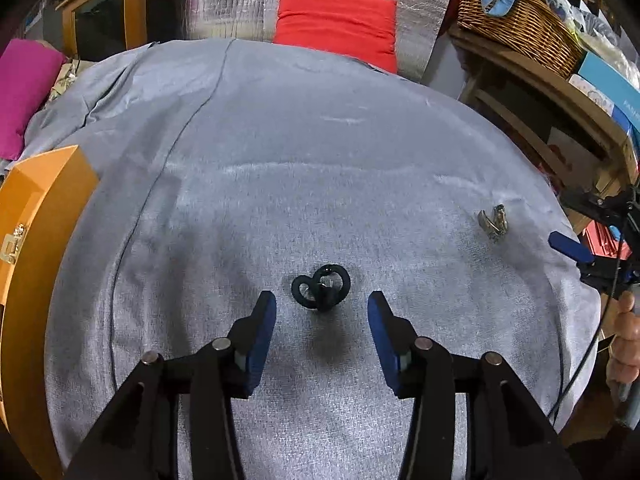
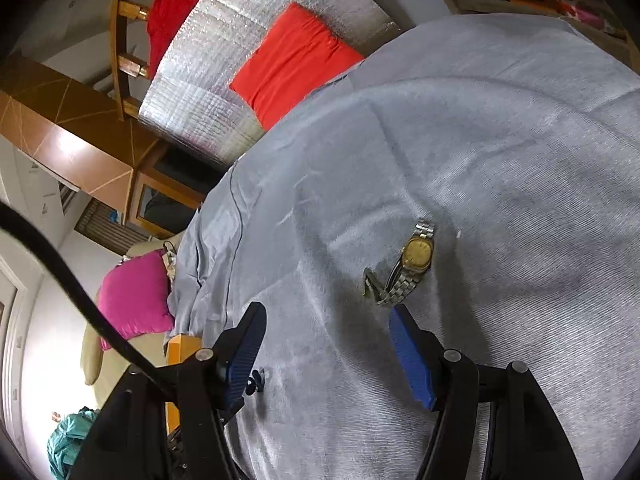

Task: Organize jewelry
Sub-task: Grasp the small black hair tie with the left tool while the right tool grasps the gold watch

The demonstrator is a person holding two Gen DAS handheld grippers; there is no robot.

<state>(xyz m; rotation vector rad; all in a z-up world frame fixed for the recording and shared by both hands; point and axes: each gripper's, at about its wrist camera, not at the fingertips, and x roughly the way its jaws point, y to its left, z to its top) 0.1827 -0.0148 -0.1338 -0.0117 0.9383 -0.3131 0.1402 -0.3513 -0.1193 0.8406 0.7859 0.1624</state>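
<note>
jewelry sorting looks to be at its start: two pieces lie loose on the grey cloth [image 1: 320,140] and the orange box [image 1: 36,216] at its left edge looks like where they belong, though that is a guess. left gripper [image 1: 322,308] is spread wide and empty, its blue fingers [image 1: 264,328] either side of a dark looped ring [image 1: 321,286] that sits on the cloth just ahead of the tips. right gripper [image 2: 326,312] is also wide open and holds nothing; the gold watch [image 2: 408,266] with its metal band lies just past the right-hand finger, off to one side rather than between the two. the step in hand reads as the left approach to the ring. next it calls for easing forward and low, then closing gently, since so small a piece could slip or snag the cloth.
</note>
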